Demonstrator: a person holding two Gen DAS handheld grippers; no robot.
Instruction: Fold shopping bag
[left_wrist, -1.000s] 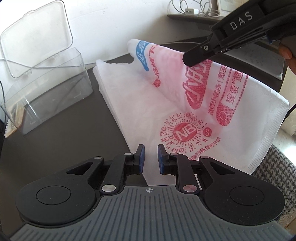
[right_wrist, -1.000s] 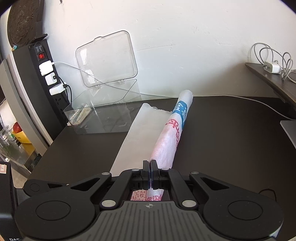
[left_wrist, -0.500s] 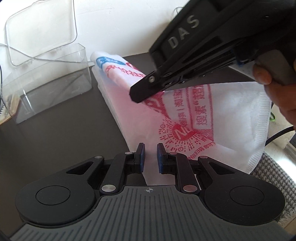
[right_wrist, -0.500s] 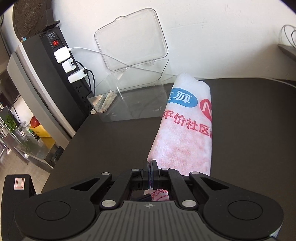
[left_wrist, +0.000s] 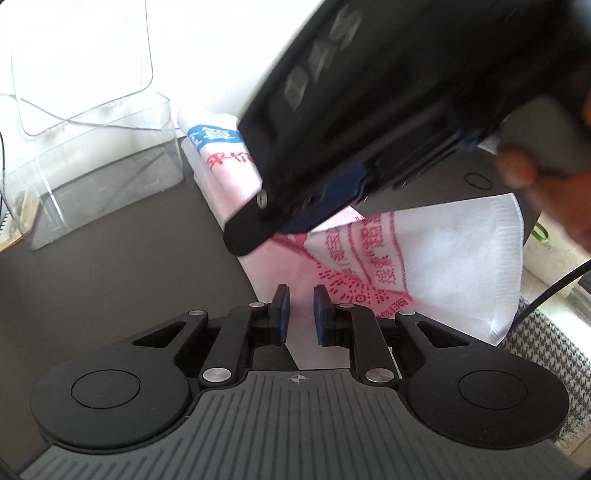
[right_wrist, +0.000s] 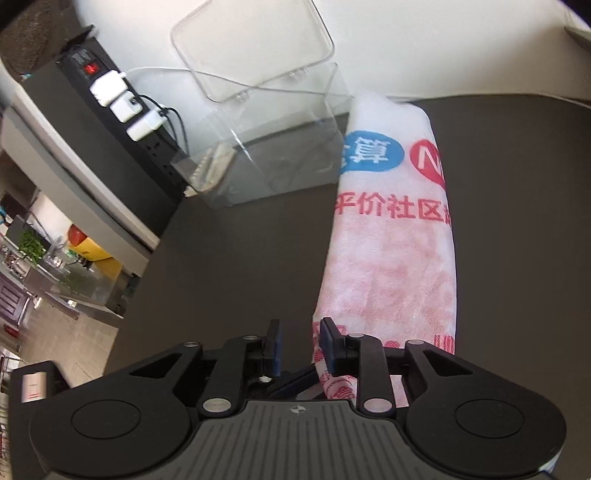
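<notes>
The white shopping bag with red and blue print lies on the dark table, its right half folded over to the left into a long strip. A loose white corner sticks out to the right in the left wrist view. My left gripper is open just above the bag's near end, with the fabric between and below its pads. My right gripper is open at the strip's near left edge, empty. Its black body crosses above the bag in the left wrist view.
A clear plastic box with its lid open stands at the far left by the wall, also in the left wrist view. A black power strip with white plugs is to its left. A houndstooth chair sits at the table's right edge.
My right gripper carried the bag's edge over to the left, laid it down and opened, letting the fabric go. My left gripper stayed put and open.
</notes>
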